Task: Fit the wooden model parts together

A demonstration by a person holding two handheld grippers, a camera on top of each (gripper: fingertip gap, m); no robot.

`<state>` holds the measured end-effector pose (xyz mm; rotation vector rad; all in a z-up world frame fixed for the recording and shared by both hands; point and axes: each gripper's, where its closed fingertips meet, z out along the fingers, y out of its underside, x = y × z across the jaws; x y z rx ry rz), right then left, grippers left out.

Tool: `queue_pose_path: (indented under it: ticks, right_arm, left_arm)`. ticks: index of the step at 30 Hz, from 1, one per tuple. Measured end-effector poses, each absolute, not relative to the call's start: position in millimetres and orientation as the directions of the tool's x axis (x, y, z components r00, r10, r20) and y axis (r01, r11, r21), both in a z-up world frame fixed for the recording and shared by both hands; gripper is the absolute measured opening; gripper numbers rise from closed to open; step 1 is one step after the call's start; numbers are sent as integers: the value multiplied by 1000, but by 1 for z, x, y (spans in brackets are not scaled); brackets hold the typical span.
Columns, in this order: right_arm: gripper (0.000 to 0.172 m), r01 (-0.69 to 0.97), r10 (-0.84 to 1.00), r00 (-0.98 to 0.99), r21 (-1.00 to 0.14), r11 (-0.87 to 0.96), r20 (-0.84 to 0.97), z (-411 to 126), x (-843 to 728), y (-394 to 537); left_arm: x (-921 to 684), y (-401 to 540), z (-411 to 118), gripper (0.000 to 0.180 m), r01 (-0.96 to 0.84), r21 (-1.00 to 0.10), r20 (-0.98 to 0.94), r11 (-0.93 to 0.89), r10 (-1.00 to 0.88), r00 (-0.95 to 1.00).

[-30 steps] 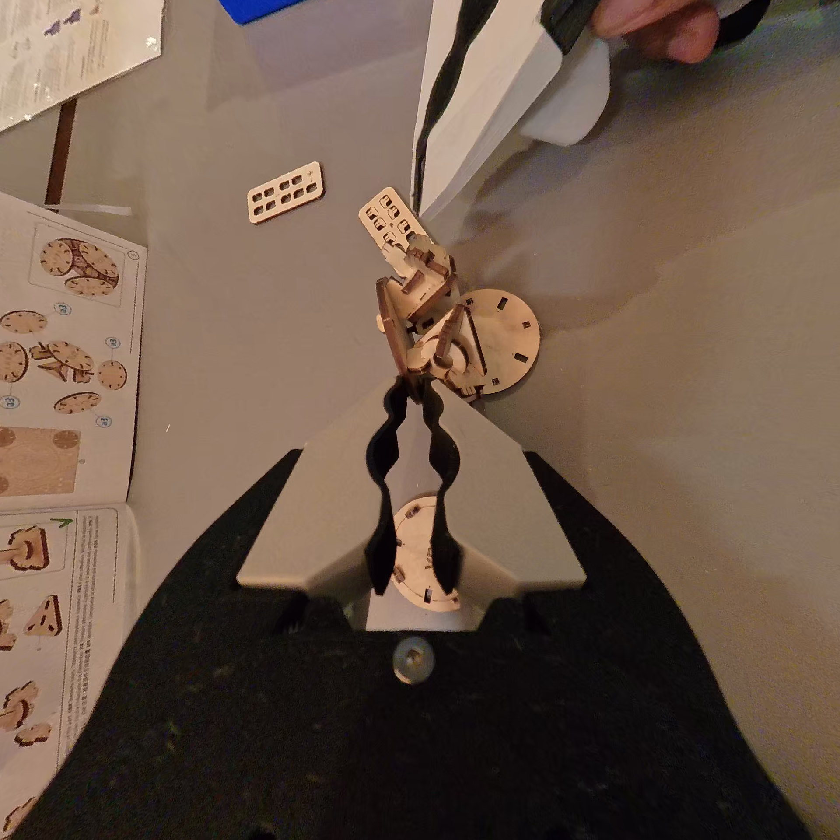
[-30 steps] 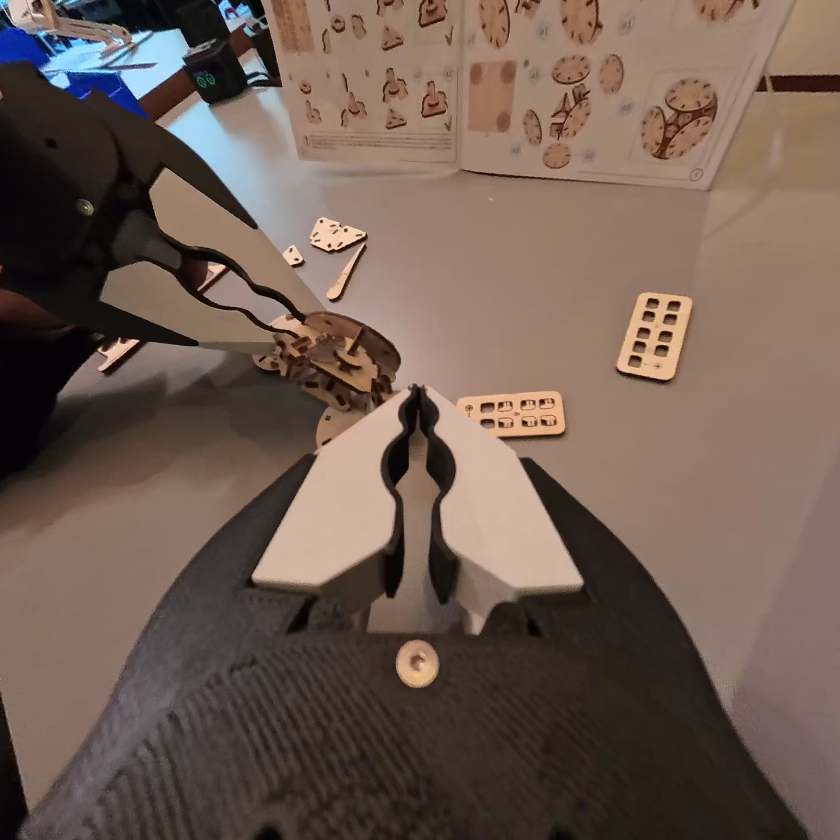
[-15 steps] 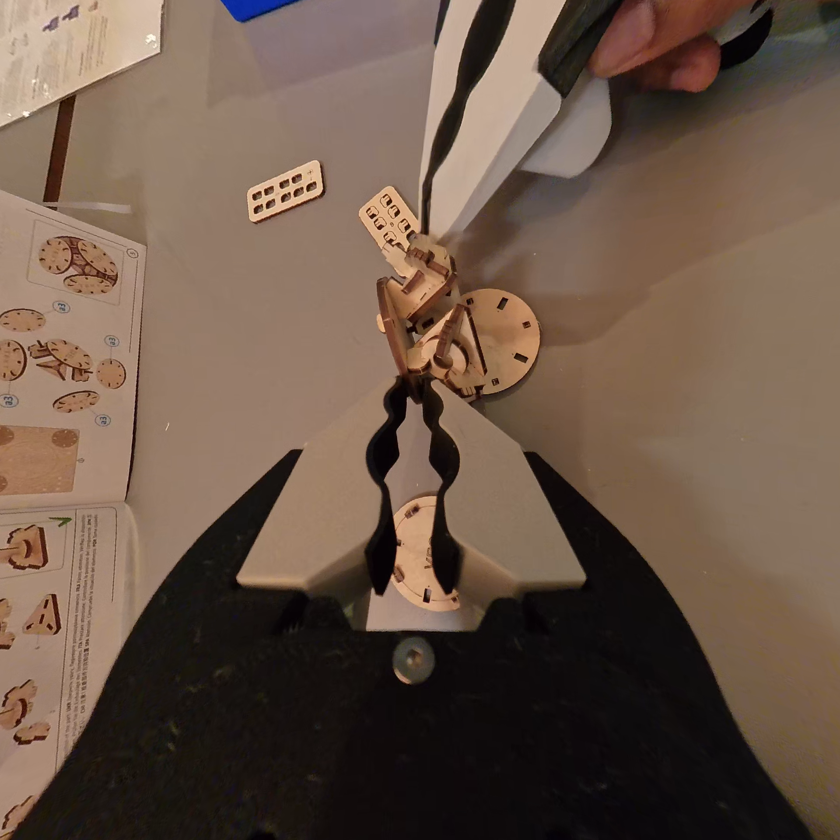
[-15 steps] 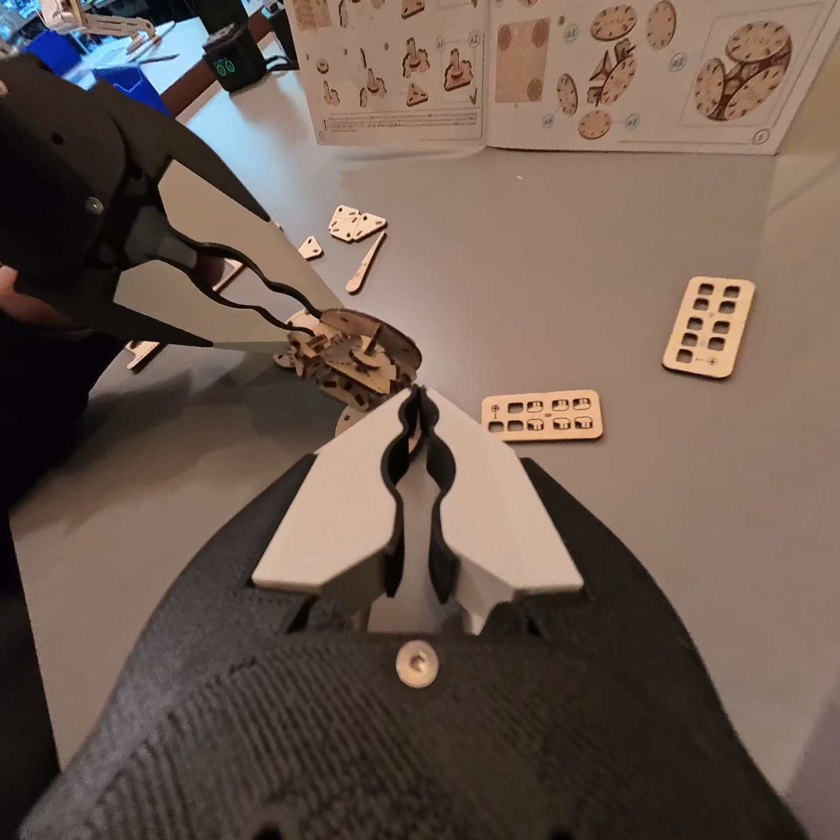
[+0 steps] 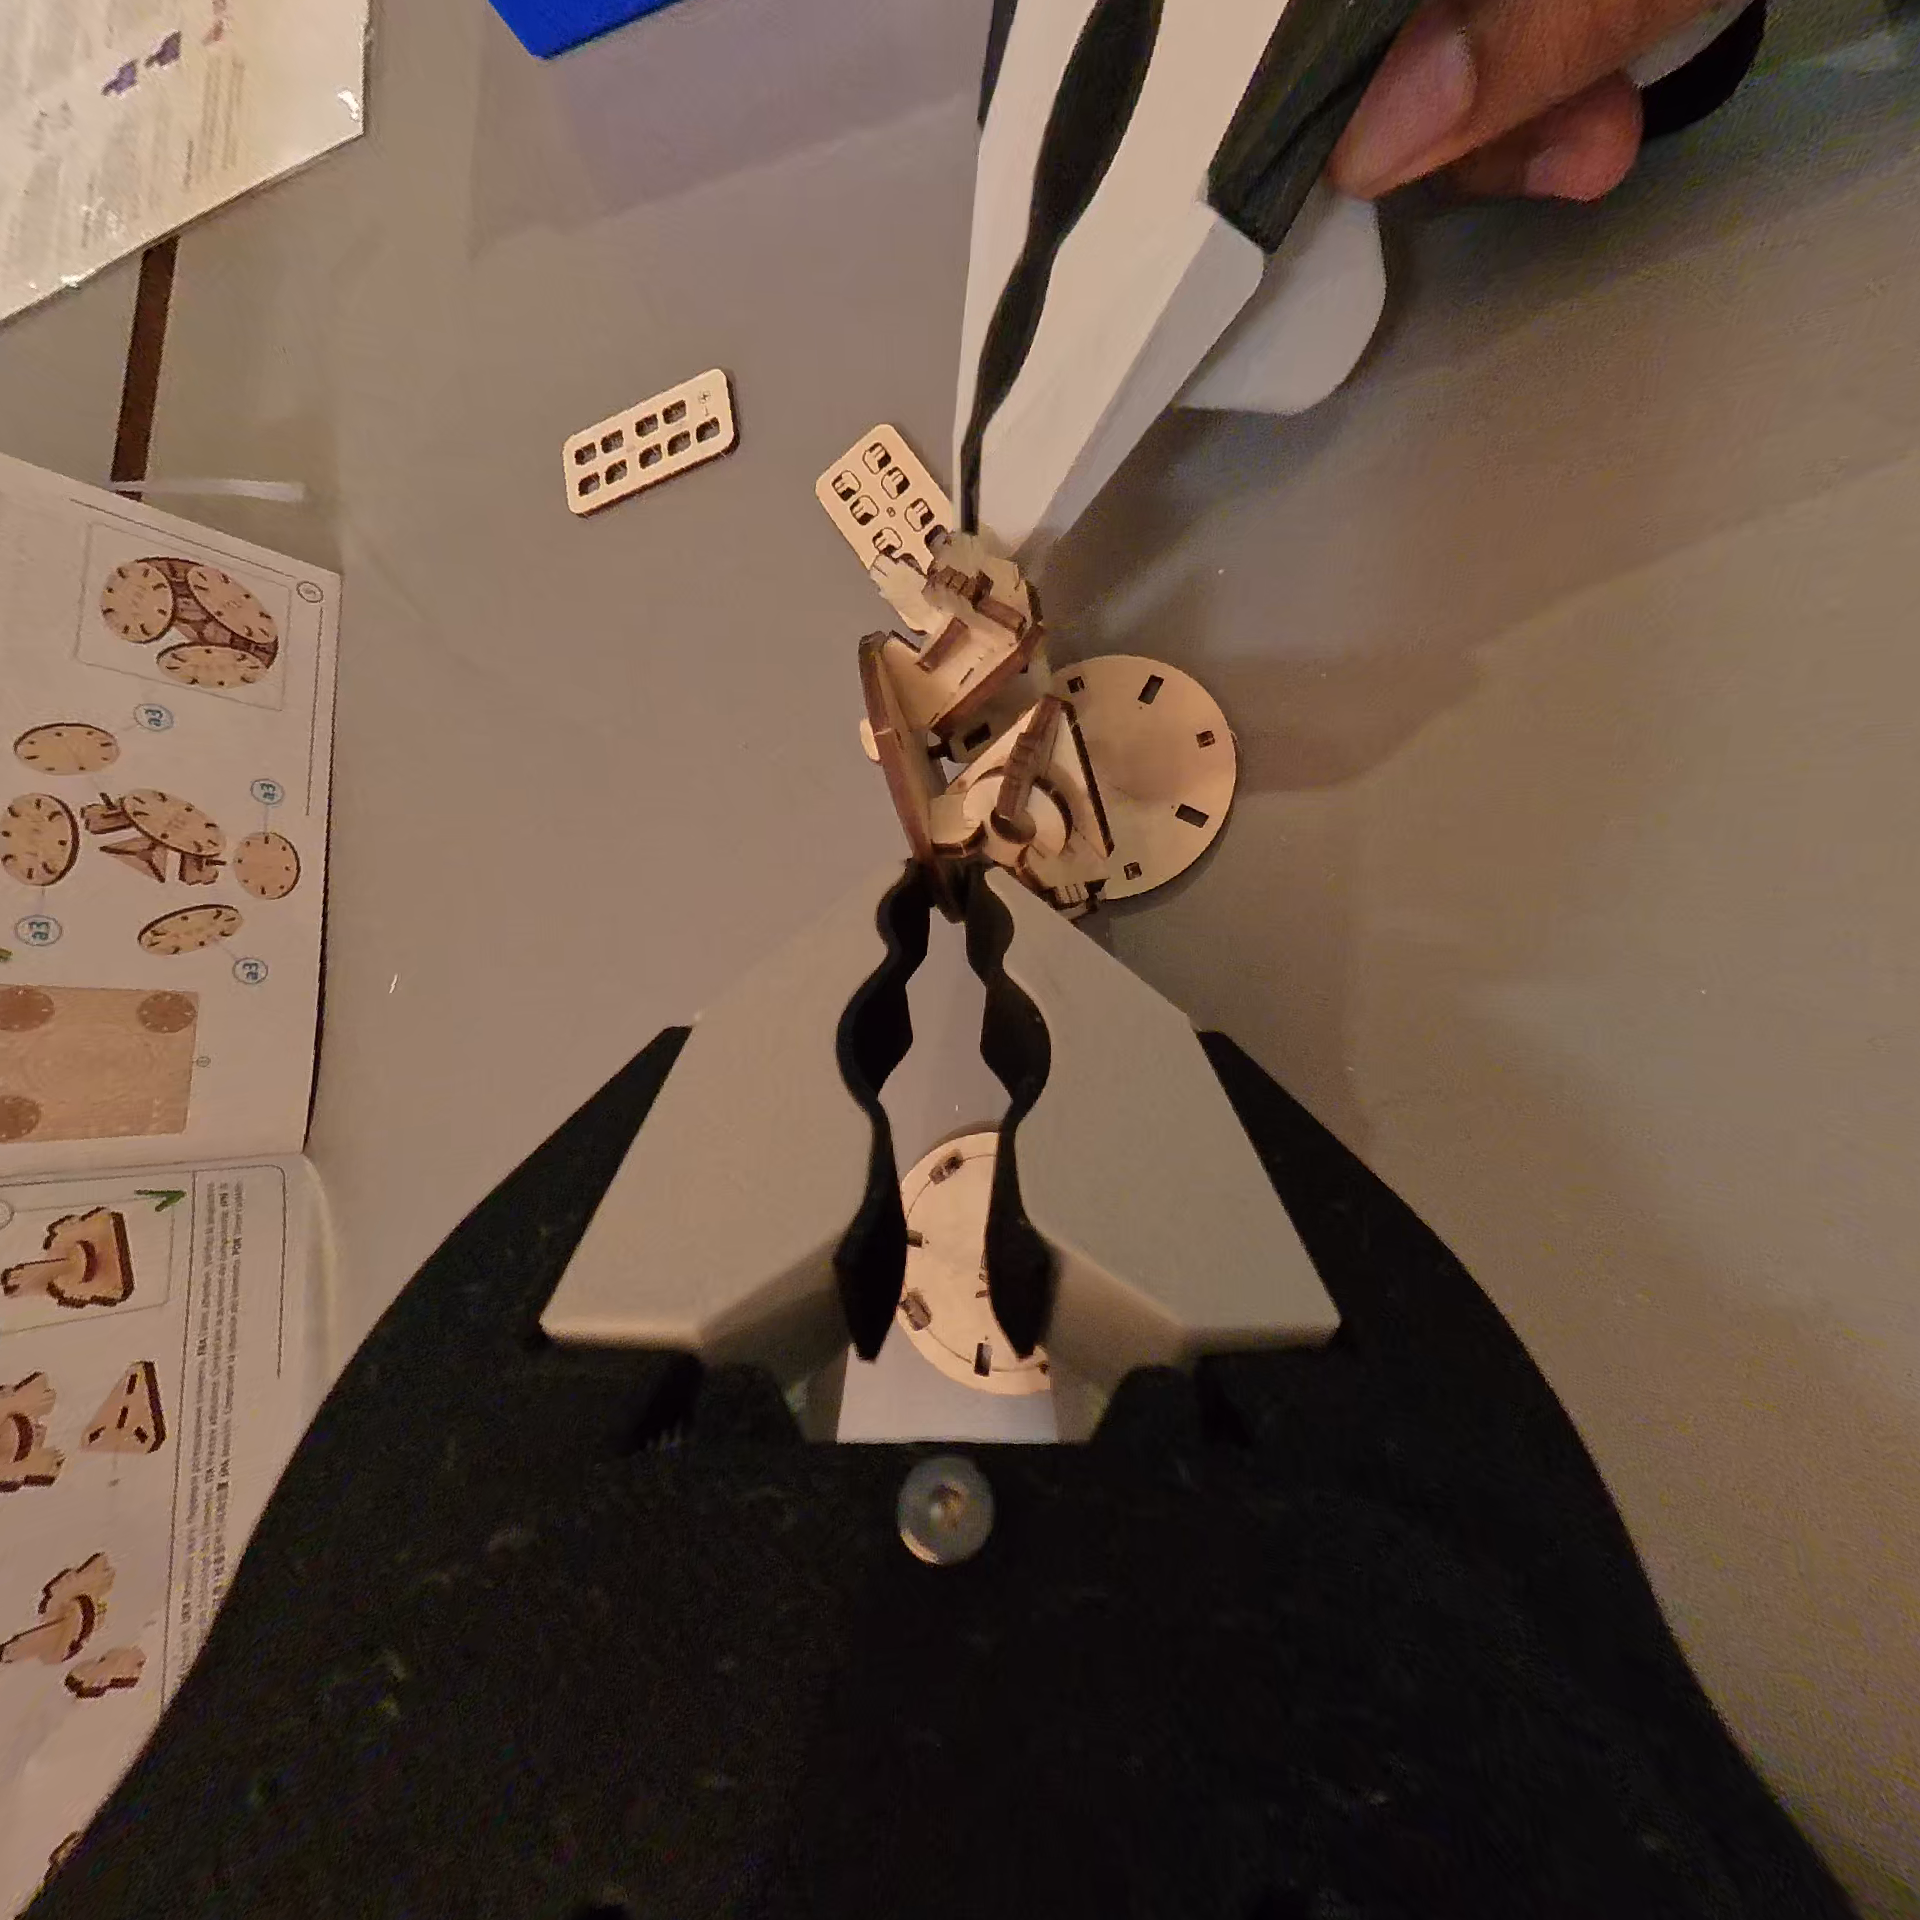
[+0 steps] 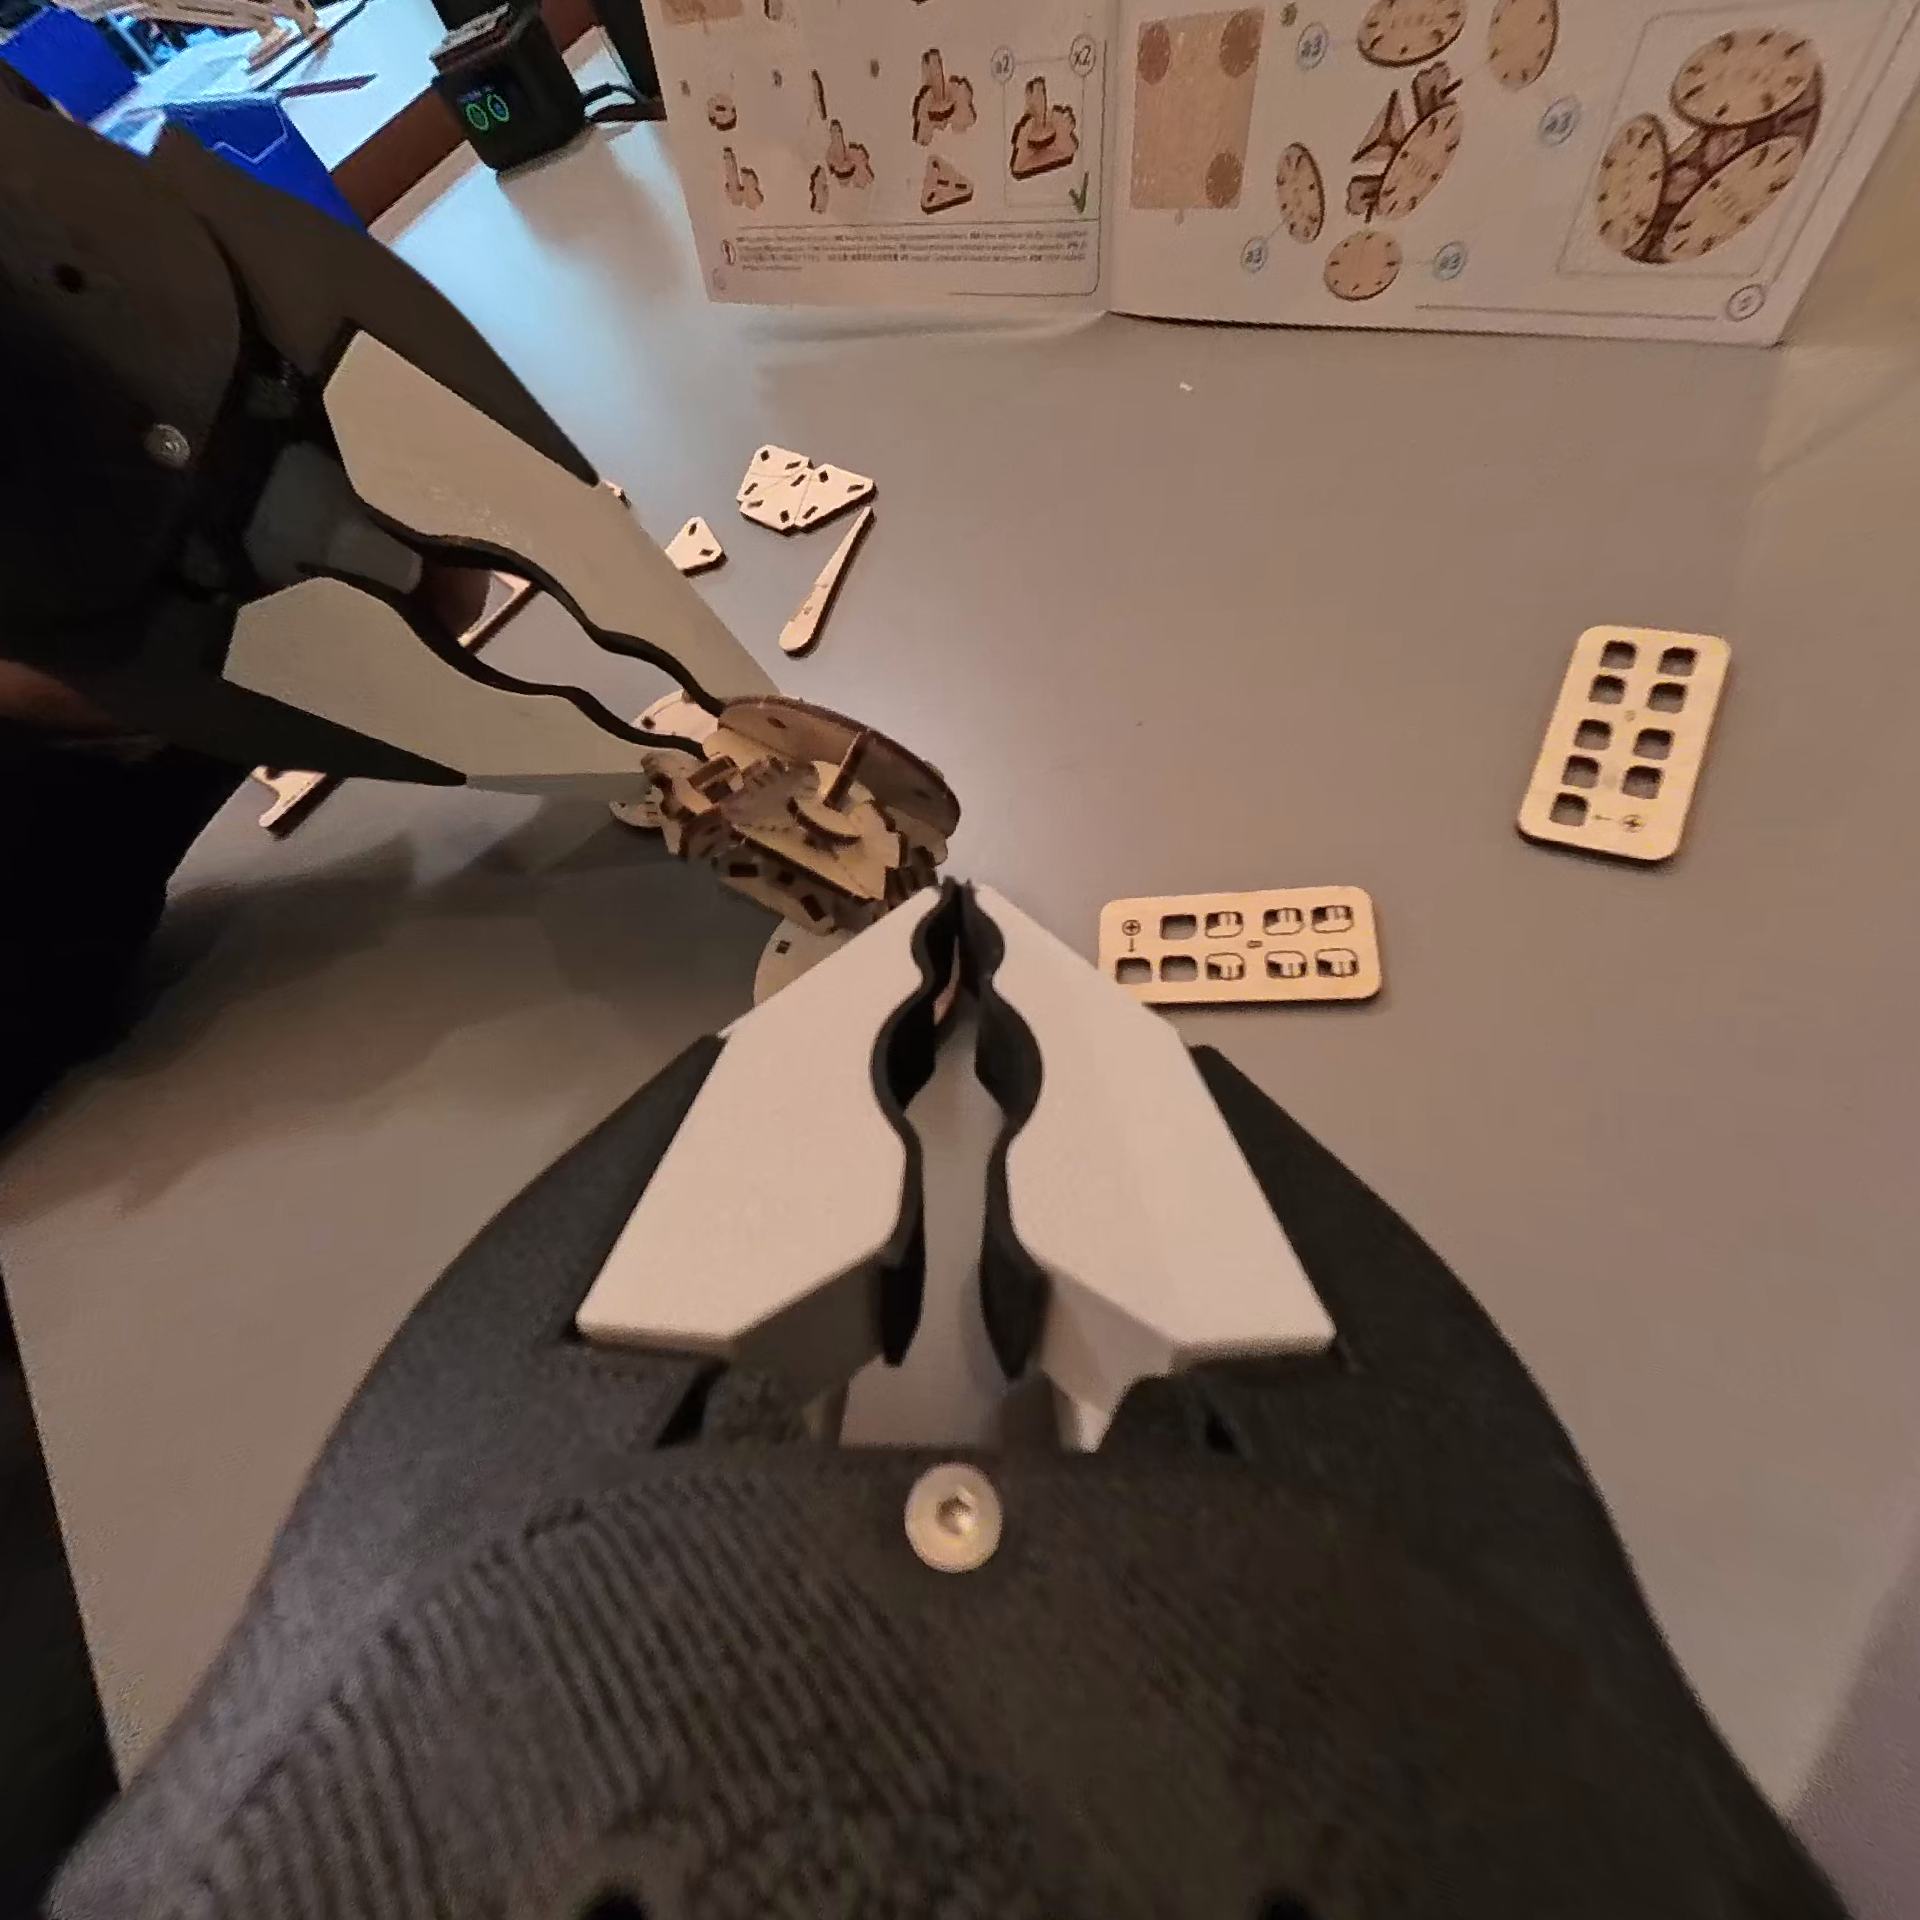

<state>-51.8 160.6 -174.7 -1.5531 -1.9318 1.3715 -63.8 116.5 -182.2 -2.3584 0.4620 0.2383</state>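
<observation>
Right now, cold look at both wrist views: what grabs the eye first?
The half-built wooden gear assembly at table centre, its disc edge pinched between the left gripper tips. The right gripper, tips together, sits right beside the assembly's other end. Around them lie two slotted wooden part cards and an open picture-instruction booklet at the table's far edge.

Small print on booklet (image 6: pixel 904 270), seemingly illegible
</observation>
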Motion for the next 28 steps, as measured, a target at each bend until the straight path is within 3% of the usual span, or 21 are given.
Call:
queue_pose_path:
  ticks: [11, 17, 19, 24, 28]
  right_arm:
    - [0, 588, 882, -387, -808, 11, -270, -180, -49, 161]
    - [35, 394, 852, -520, -900, 186, -52, -161, -46, 167]
    - [39, 328, 834, -551, -912, 246, 27, -158, -47, 161]
    - [34, 398, 790, -611, -883, 248, -53, -168, -54, 150]
    - [18, 487, 738, -654, -838, 245, -165, -179, -51, 142]
  left_arm:
    - [-64, 117, -182, 4, -388, -620, -290, -682, -261, 921]
    - [-64, 117, -182, 4, -394, -621, -292, -677, -267, 918]
    - [-64, 117, -182, 4, -396, -623, -289, -675, -272, 918]
    - [-65, 117, -183, 4, -384, -632, -261, -673, -281, 923]
    - [-65, 117, -183, 4, -372, -641, -245, -671, -281, 928]
